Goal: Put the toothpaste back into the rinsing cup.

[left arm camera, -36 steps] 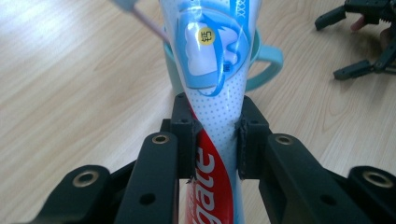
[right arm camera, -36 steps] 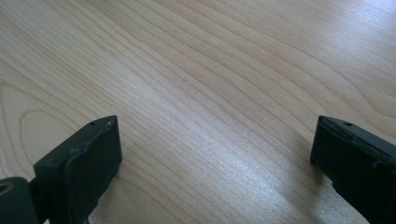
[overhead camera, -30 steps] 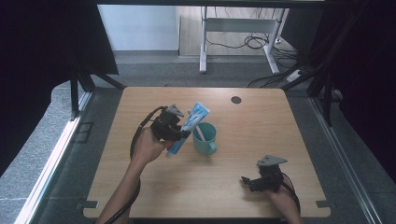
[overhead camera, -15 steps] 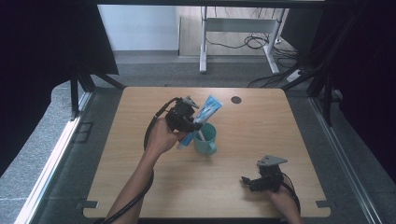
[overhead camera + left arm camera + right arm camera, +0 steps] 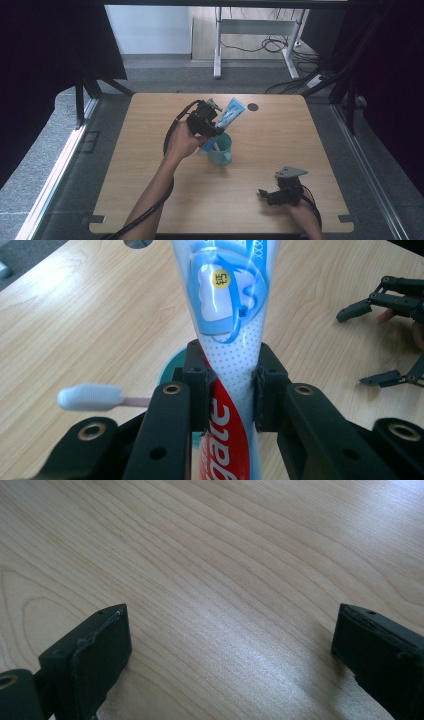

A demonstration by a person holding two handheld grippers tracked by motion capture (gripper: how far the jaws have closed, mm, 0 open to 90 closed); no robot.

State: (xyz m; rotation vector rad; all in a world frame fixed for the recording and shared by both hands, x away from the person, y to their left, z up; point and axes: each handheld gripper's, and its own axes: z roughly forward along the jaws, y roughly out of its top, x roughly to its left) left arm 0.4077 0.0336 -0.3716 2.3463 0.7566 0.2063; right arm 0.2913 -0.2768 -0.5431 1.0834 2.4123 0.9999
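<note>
Left gripper clamped on toothpaste tube; right gripper jaws apart, idle. Lower tube upright into teal cup, clear of toothbrush.

On the table, the cup stands near the middle. A toothbrush stands in it, head up. The toothpaste tube slants above the cup, clamped between the jaws of the left gripper, which is just left of the cup. The right gripper rests near the table's front right edge, well apart from the cup. A small round hole lies behind the cup, near the far edge.
</note>
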